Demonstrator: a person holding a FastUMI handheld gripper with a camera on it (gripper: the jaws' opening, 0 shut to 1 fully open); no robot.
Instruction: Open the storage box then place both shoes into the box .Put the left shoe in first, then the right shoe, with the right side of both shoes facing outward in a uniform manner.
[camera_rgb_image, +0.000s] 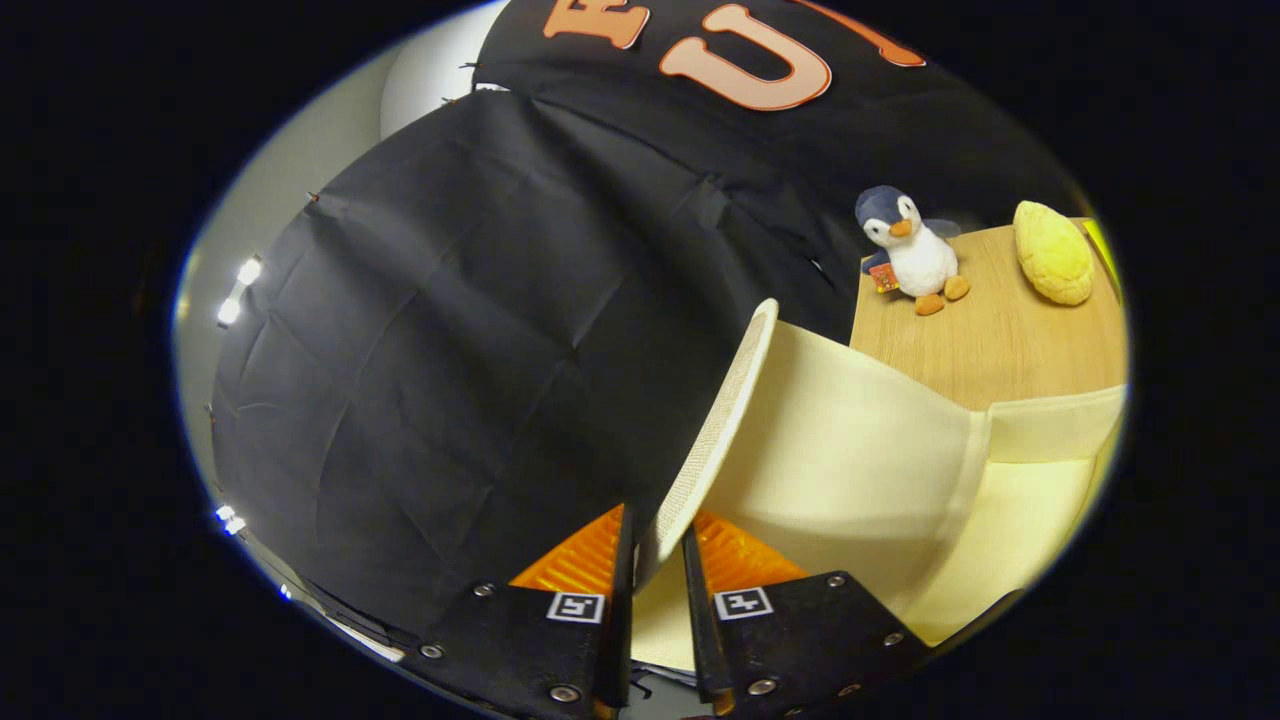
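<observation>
My gripper (658, 545) is shut on the thin front edge of the storage box's lid (715, 430), a cream flap with a woven rim that stands lifted and tilted. The edge runs up and away from between my fingers. Under and to the right of the lid lies the cream fabric box (1040, 430), with its inside wall and rim showing. The view is tilted, and the shoes are out of sight.
A wooden tabletop (1000, 330) lies beyond the box. On it stand a plush penguin (908, 250) and a yellow bun-shaped toy (1052, 252). The booth's black cloth wall rises to the left of the lid, with small lights along its edge.
</observation>
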